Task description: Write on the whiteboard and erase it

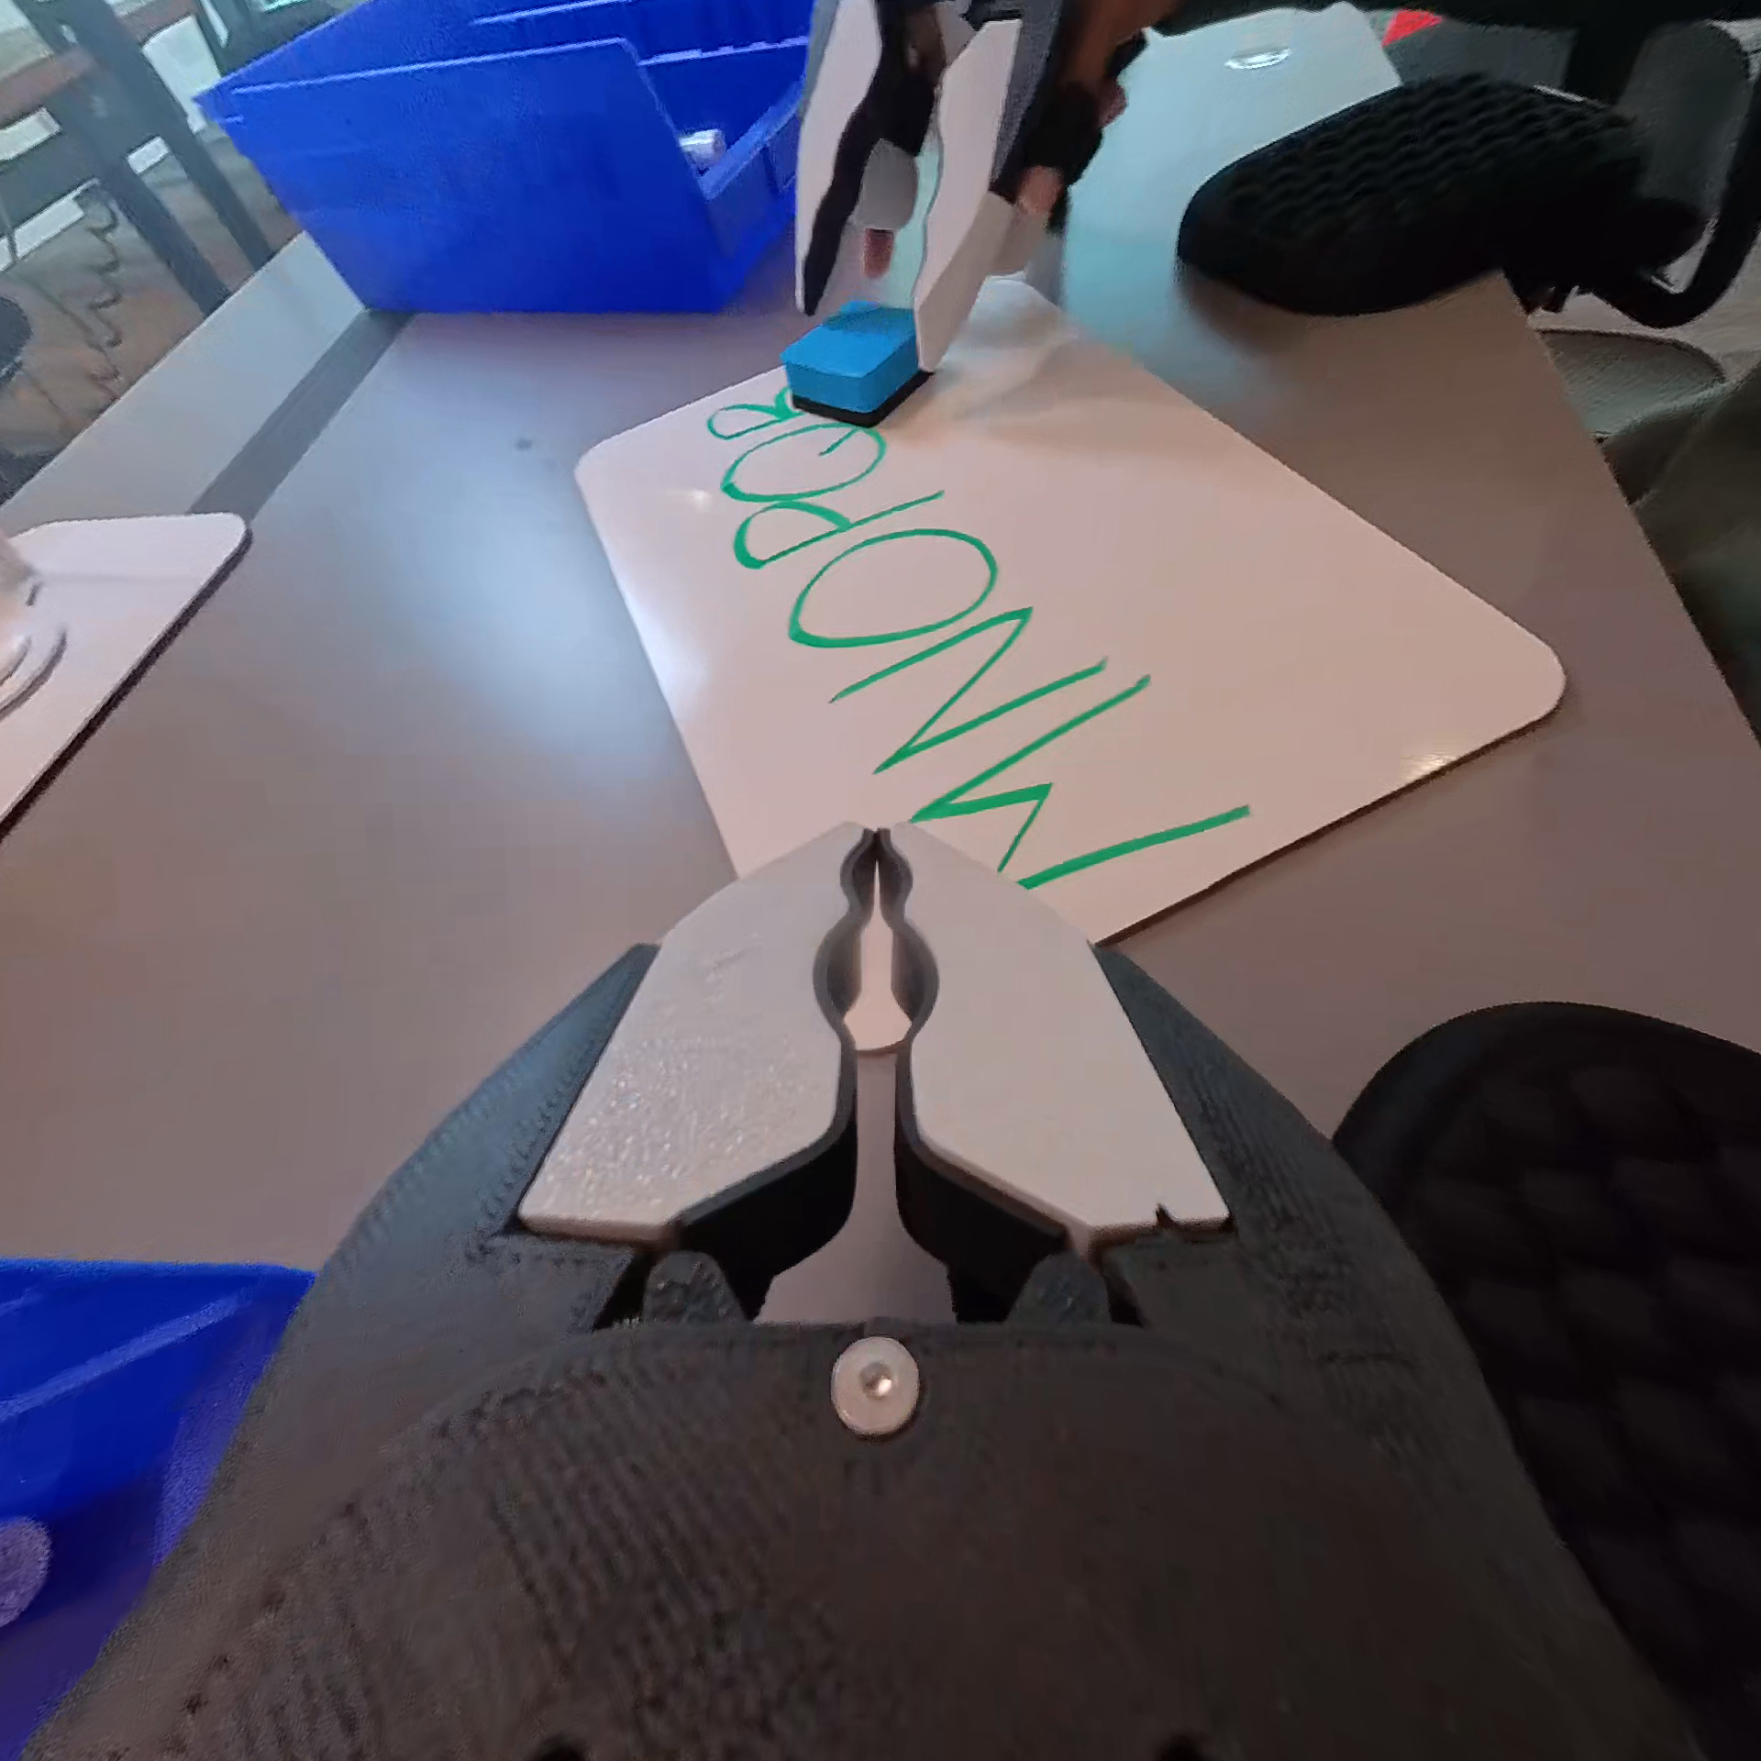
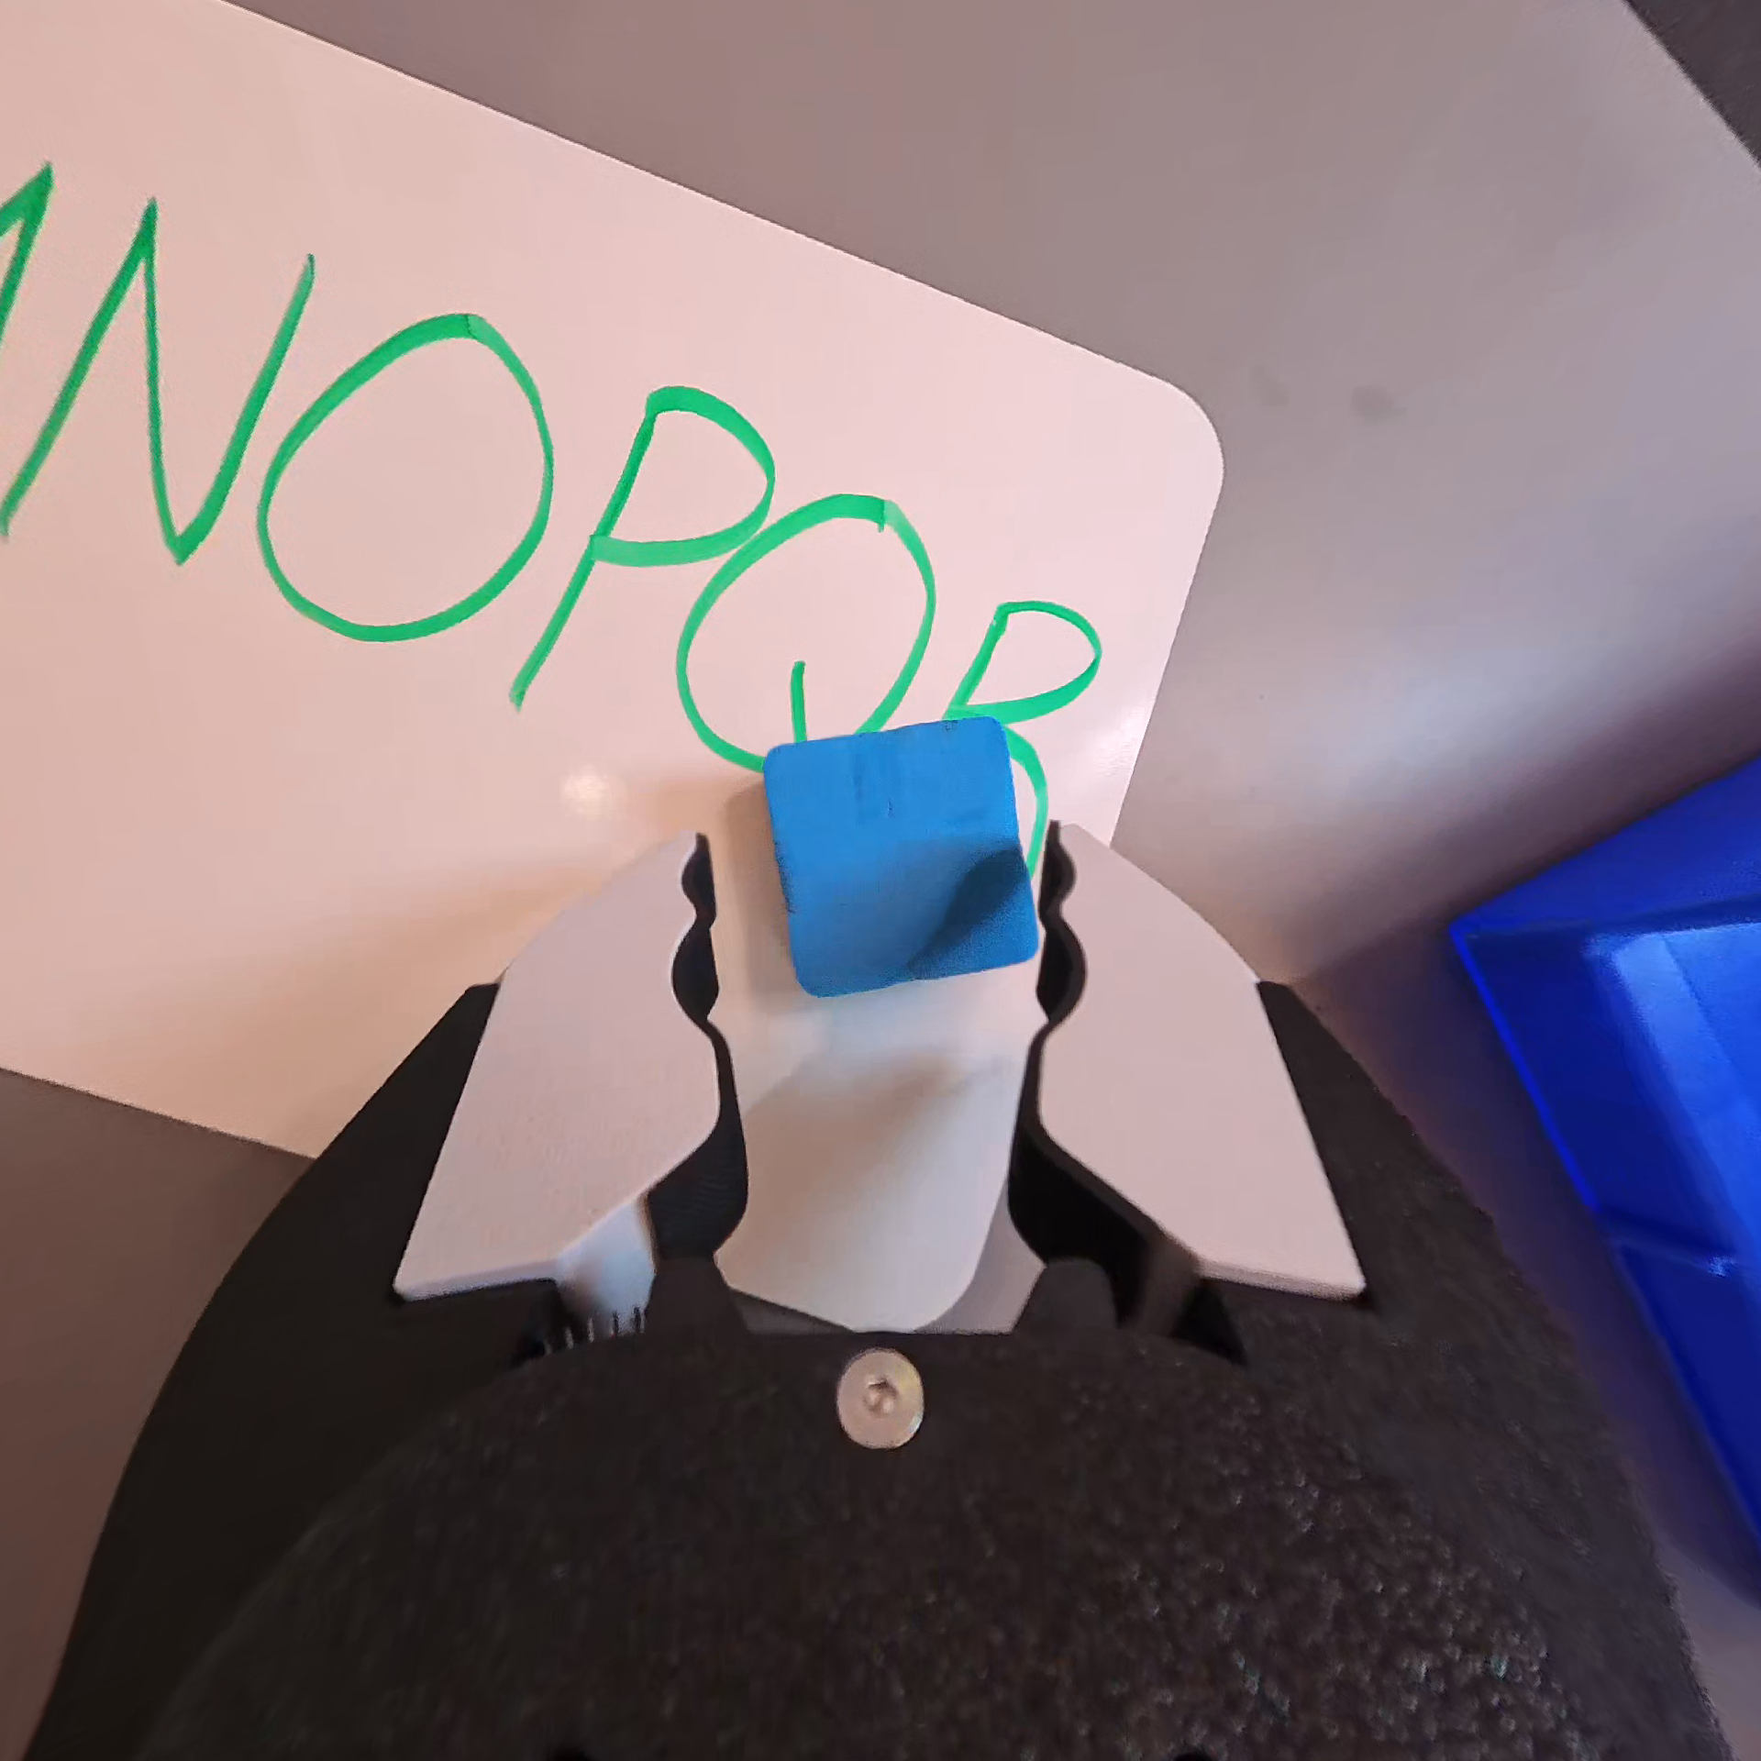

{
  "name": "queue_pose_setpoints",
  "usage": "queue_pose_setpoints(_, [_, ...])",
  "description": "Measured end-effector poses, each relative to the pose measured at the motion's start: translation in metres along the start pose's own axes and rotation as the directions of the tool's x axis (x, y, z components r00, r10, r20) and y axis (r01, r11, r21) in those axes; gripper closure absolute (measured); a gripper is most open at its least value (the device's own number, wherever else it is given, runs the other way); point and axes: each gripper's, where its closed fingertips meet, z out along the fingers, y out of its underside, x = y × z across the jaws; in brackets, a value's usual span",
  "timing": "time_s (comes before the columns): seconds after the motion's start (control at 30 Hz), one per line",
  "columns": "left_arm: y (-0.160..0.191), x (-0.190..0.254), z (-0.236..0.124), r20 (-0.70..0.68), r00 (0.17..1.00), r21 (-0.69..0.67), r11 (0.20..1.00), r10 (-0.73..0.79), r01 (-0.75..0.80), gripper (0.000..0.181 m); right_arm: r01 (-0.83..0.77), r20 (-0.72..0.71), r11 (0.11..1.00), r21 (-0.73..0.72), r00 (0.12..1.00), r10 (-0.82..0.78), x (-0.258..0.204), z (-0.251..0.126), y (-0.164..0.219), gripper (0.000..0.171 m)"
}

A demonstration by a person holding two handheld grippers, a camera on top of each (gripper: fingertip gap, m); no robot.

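While the blue foam eraser [image 2: 900, 858] sits mid-frame on the glossy, round-cornered whiteboard [image 2: 286, 810] over green marker strokes [image 2: 410, 495], my right gripper [image 2: 872, 843] straddles it, spread wide; my left gripper [image 1: 879, 839] is pinched together, empty.

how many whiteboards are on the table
2. The whiteboard with green writing lies mid-table, with the blue eraser at its far end. A second white board, cut off by the frame, lies at the table's left edge. Others may lie outside the frame.
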Motion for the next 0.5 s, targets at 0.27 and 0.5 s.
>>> queue_pose_setpoints(0.27, [-0.024,0.074,0.039,-0.196,0.973,-0.036,0.991,0.120,-0.129,0.181,0.049,0.031,0.996,-0.078,0.998,-0.046,0.001,0.001,0.002,0.110])
queue_pose_setpoints(0.5, [-0.019,0.134,0.080,-0.398,0.900,-0.228,0.931,0.176,-0.283,0.181,0.083,0.079,0.986,-0.146,0.994,-0.072,0.002,0.005,0.006,0.113])
